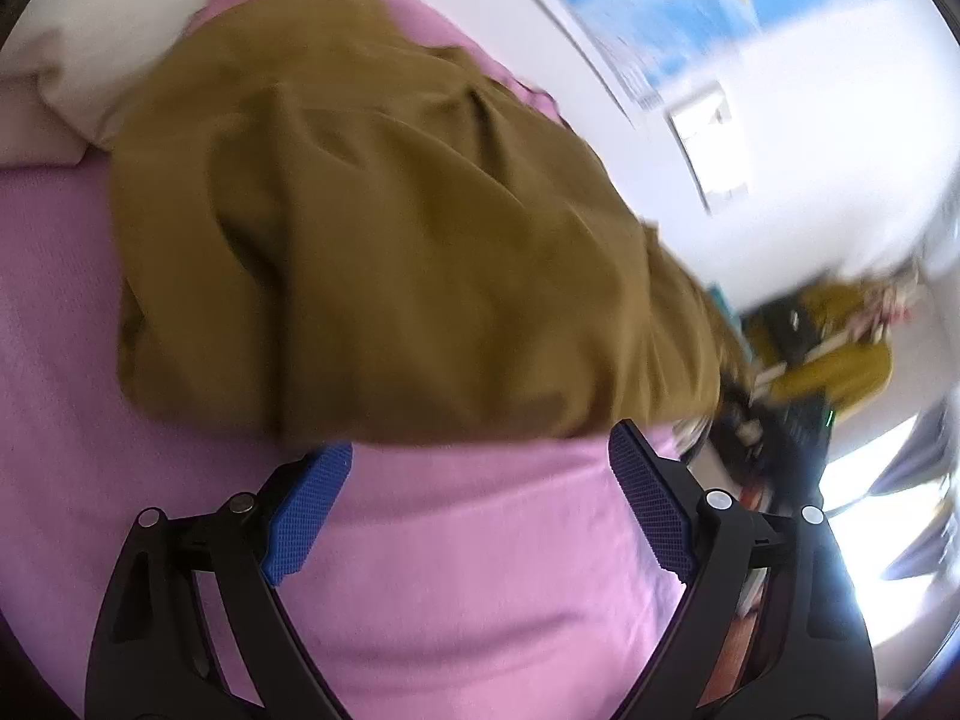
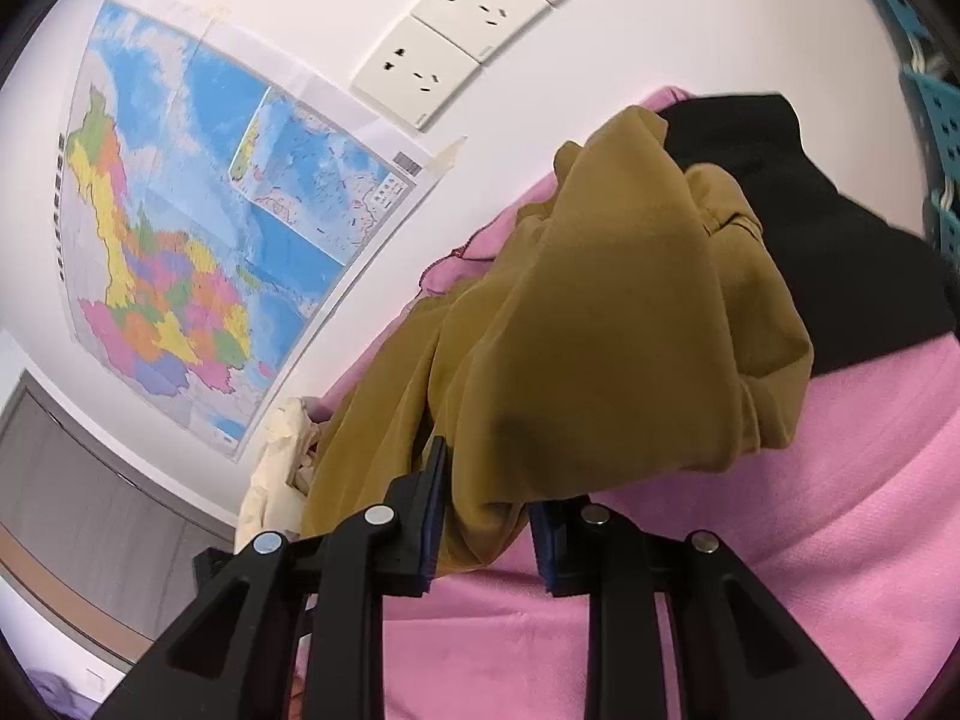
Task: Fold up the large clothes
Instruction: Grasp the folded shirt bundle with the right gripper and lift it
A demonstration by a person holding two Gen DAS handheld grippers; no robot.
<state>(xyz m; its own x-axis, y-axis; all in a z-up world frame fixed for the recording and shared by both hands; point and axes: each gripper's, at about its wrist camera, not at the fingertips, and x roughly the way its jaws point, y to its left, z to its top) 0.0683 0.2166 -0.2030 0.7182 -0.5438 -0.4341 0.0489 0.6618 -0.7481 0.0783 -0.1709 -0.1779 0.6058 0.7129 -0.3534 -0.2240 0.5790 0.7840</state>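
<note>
A large mustard-brown garment [image 1: 390,240] lies crumpled on a pink bed cover [image 1: 480,570]. My left gripper [image 1: 480,447] stands open just short of the garment's near edge, nothing between its blue pads [image 1: 306,516]. In the right wrist view the same garment [image 2: 600,330] hangs in bunched folds above the pink cover [image 2: 810,510]. My right gripper [image 2: 486,498] has its jaws drawn narrow, and a fold of the mustard cloth fills the gap between them. The fabric hides the tip of the right-hand finger.
A black cloth [image 2: 810,210] lies behind the garment. A white pillow [image 1: 108,30] and a cream cloth [image 2: 276,468] sit at the bed's far end. The wall carries a map [image 2: 198,210] and sockets [image 2: 456,42]. A blue basket [image 2: 936,120] and clutter [image 1: 828,348] stand beside the bed.
</note>
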